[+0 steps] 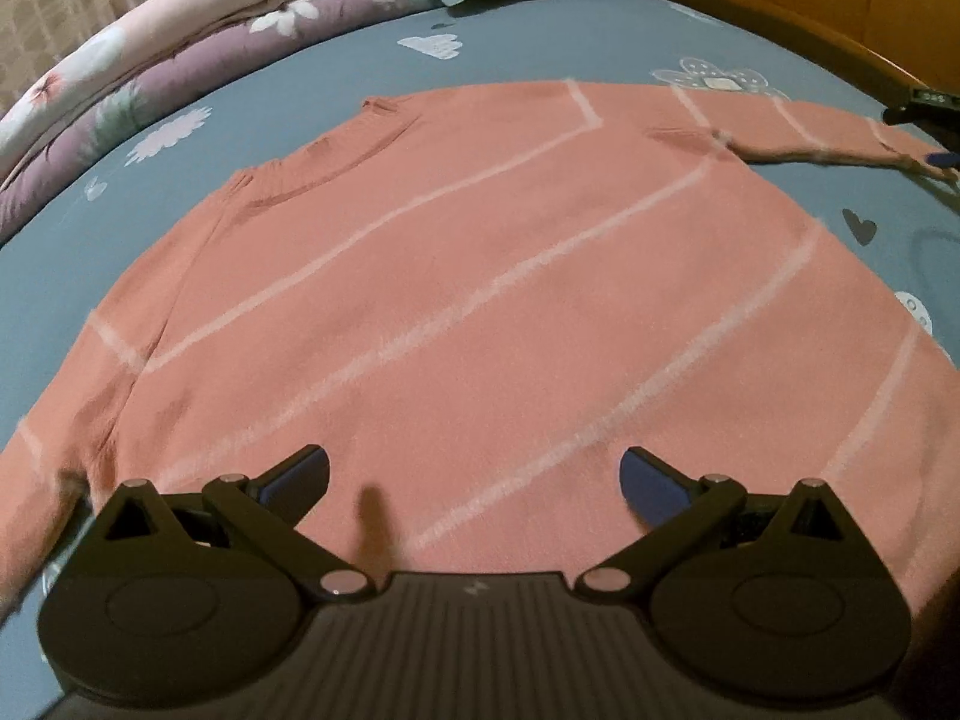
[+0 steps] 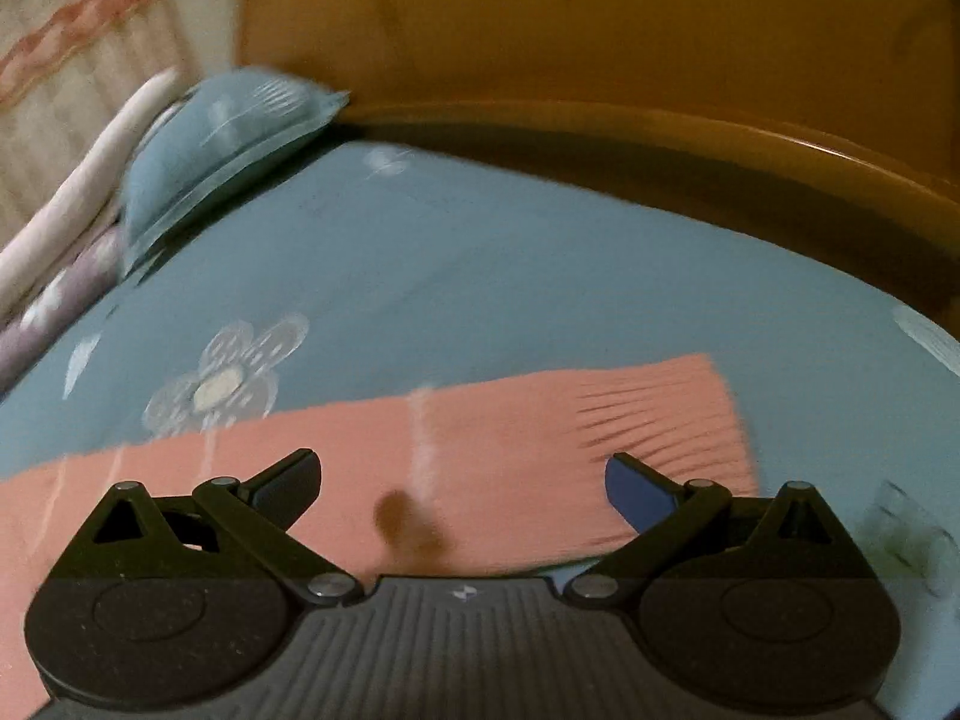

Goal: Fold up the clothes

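Note:
A salmon-pink sweater [image 1: 480, 276] with thin white stripes lies flat on the blue bed sheet [image 1: 540, 36], neckline toward the far left. My left gripper [image 1: 474, 480] hovers open over its body, nothing between the fingers. One sleeve [image 1: 810, 126] stretches out to the far right, and the other gripper's dark tip [image 1: 945, 159] shows at its end. In the right wrist view that sleeve [image 2: 480, 450] lies across the sheet [image 2: 510, 270], with its ribbed cuff [image 2: 666, 414] at the right. My right gripper [image 2: 462, 480] is open just above the sleeve near the cuff.
Folded floral quilts [image 1: 150, 72] are stacked along the far left of the bed. A blue pillow [image 2: 222, 144] rests at the head, against a wooden headboard [image 2: 600, 42]. The wooden bed frame [image 1: 810, 12] curves along the right side.

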Demonstrator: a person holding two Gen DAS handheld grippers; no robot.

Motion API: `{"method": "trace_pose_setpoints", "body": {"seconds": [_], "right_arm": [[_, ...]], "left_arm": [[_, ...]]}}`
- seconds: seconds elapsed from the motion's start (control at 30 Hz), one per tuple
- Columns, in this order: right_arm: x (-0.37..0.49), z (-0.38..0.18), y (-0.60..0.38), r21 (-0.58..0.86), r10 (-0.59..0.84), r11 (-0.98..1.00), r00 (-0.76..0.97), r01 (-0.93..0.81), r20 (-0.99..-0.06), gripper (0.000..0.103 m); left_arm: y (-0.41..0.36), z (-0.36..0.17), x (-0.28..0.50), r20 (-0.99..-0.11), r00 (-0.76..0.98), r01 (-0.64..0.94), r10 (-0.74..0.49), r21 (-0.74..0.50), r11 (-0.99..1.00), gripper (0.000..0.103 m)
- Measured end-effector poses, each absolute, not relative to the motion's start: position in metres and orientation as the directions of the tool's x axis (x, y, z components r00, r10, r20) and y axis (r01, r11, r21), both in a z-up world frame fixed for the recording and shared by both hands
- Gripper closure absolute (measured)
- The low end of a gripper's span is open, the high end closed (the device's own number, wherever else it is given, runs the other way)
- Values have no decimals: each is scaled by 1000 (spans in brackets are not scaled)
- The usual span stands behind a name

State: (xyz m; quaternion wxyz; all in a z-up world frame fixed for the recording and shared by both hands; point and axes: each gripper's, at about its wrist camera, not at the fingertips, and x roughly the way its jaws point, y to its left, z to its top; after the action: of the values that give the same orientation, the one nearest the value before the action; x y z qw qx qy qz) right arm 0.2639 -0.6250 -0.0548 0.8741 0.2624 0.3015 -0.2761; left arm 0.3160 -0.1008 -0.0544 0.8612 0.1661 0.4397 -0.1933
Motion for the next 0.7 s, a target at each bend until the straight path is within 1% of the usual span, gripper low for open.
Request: {"method": "trace_pose_setpoints", "body": {"seconds": [0.07, 0.17, 0.33, 0.43, 0.53, 0.67, 0.7], "right_arm": [[266, -47, -616, 260, -353, 698, 637, 667, -686, 0], [277, -36, -586, 287, -257, 775, 697, 562, -670, 0], [301, -26, -511, 357, -20, 876, 765, 324, -644, 0], [313, -22, -451, 306, 82, 940, 765, 154, -638, 0], [326, -23, -393, 293, 213, 956, 754, -28, -622, 0], [344, -37, -340, 270, 281, 954, 714, -132, -642, 0], [348, -42, -332, 255, 275, 957, 700, -135, -659, 0]], "left_arm": [[-103, -53, 312, -820, 541, 481, -188, 119, 869, 1], [-105, -49, 307, -813, 550, 489, -191, 129, 863, 1], [-101, -49, 301, -812, 547, 486, -201, 114, 866, 1], [-94, -54, 299, -819, 536, 476, -207, 90, 875, 1], [-86, -61, 297, -828, 519, 463, -213, 63, 884, 1], [-71, -72, 289, -841, 497, 440, -212, 35, 897, 1], [-66, -74, 287, -841, 495, 431, -220, 18, 902, 1]]}}
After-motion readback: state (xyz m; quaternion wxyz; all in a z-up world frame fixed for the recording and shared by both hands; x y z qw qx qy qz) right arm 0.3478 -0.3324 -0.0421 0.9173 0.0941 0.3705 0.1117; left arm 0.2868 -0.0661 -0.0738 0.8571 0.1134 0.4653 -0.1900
